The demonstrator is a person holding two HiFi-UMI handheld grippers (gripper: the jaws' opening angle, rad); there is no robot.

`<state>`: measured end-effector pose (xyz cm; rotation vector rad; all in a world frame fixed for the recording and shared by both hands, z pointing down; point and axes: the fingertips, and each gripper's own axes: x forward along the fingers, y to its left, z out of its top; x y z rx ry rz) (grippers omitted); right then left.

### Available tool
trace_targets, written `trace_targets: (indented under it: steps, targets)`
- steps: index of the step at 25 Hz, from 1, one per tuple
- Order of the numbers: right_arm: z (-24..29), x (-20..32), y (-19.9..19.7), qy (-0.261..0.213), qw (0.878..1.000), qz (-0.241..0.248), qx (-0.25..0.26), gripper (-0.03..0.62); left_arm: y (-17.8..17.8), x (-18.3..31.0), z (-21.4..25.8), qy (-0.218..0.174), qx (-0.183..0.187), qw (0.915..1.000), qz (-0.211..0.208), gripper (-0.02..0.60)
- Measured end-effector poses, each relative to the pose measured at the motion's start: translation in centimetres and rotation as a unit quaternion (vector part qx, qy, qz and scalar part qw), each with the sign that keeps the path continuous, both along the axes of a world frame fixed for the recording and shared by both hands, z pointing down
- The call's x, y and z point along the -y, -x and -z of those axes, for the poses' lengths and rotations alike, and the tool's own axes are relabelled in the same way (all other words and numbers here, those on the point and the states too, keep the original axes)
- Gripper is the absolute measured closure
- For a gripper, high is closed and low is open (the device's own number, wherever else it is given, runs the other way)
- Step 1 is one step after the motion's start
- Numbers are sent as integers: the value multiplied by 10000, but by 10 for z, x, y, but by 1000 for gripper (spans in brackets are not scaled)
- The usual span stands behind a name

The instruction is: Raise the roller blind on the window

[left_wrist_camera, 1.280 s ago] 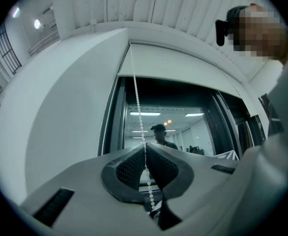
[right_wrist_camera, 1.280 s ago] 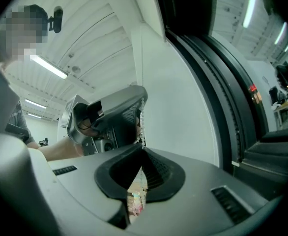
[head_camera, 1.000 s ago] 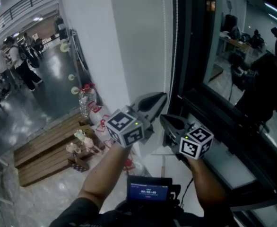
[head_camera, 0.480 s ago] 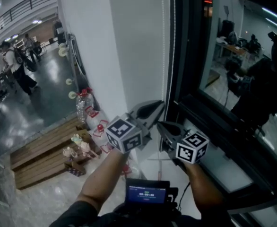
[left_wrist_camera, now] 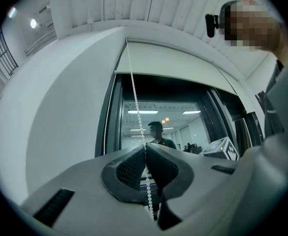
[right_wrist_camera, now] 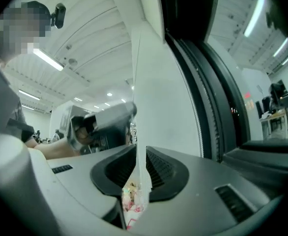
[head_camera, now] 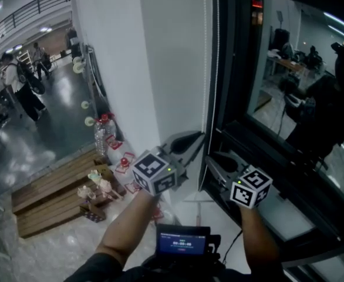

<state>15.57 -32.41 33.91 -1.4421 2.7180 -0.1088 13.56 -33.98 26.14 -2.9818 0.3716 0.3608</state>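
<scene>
1. Far left, at least two people (head_camera: 18,81) stand in the hall. Nearer lie one wooden pallet (head_camera: 54,187) and one large water bottle (head_camera: 103,133). None of these belongs to the task.

2. The left gripper (left_wrist_camera: 145,150) is clenched on the bead chain (left_wrist_camera: 135,102). One white strand runs down from the blind's left end, passes between the pressed pads and hangs on below them. A second beaded line lies against the frame further left. I cannot tell whether it is the other run of the same loop. This gripper has hardly shifted over the last second.

3. The right gripper (right_wrist_camera: 140,154) is what changed. Its jaws have just been opening and now stand apart, released. I can make out nothing between them, and only the corner of the white wall (head_camera: 172,69) shows through the gap. In the head view it has drawn a little to the right of the left gripper, which it sat close beside a second ago.

4. I judge this a hand-over-hand pull: the left gripper holds the chain while the freed right gripper goes for a fresh grasp.

5. The one roller blind (left_wrist_camera: 178,63) sits high at the top of the single window (head_camera: 295,98). The dark glass below it is uncovered, so the raising looks far along.

6. In all there are two grippers, and one small screen (head_camera: 182,238) near the person's chest.
</scene>
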Motion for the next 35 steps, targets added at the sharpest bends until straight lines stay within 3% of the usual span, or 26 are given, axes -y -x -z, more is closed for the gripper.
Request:
trace_targets:
  steps: [5,12,22,24,25,35]
  targets:
    - [89,-7,-18,-948,9951,-94,258,516,4,-5,1,-21,-9,10000,-10,578]
    - [153,-7,15,-1457,9882,311,350,497,5,-14,-10,-126,52,9999,-24,580]
    - [162,3,37,-1548,9865,407,348,497,2,-26,-17,-163,247,9994,-181,581]
    - [164,3,35,-1533,9864,426,413,570,-1,-30,-15,-191,227,9993,-222,581]
    - [164,3,35,-1490,9867,452,473,577,-1,-30,-16,-174,218,9993,-237,581]
    - [121,13,39,-1091,9918,381,540,586,1,-22,-61,190,506,9985,-125,583]
